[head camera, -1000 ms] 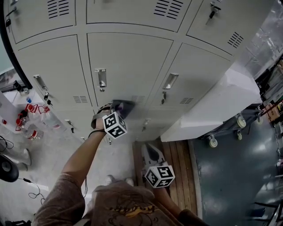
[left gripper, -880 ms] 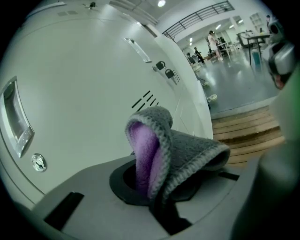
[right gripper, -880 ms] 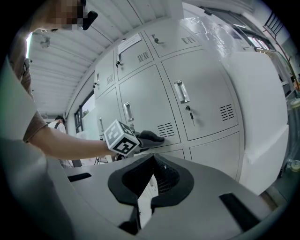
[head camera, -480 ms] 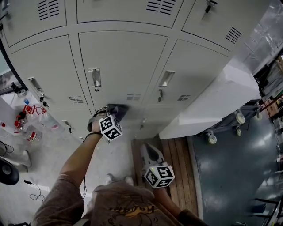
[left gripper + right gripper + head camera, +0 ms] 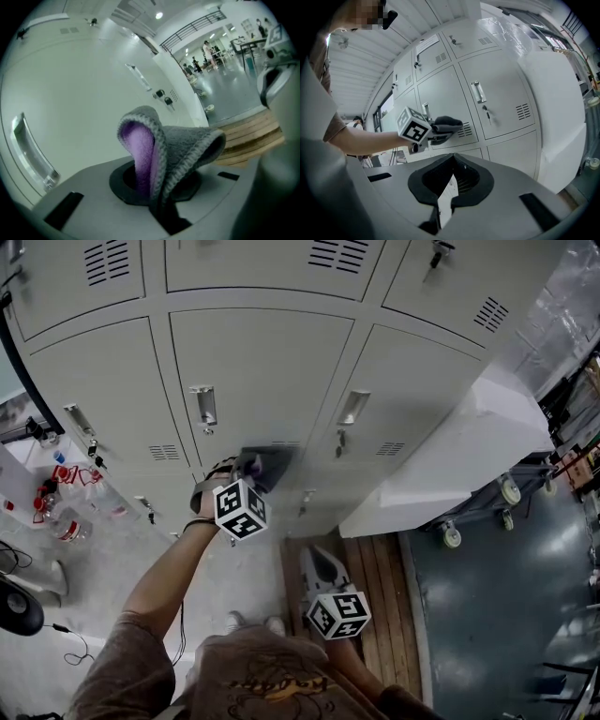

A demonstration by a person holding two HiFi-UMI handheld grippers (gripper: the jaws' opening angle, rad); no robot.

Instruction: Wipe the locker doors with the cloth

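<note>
Head view: locker doors, pale grey sheet metal, flat panels with louvred vents and recessed bright handles; left gripper presses the cloth to the lower edge of the middle door; right gripper low, well apart from the doors.

Left gripper view: cloth, grey knit-edged fleece with purple inner face, folded in a loop, clamped between the jaws; door surface smooth.

Right gripper view: jaws drawn together, holding nothing; cloth touching a vented door.

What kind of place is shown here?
Likely a workshop or warehouse locker area: a bank of grey lockers, a wooden pallet lying beside them, and a big open hall beyond.
</note>
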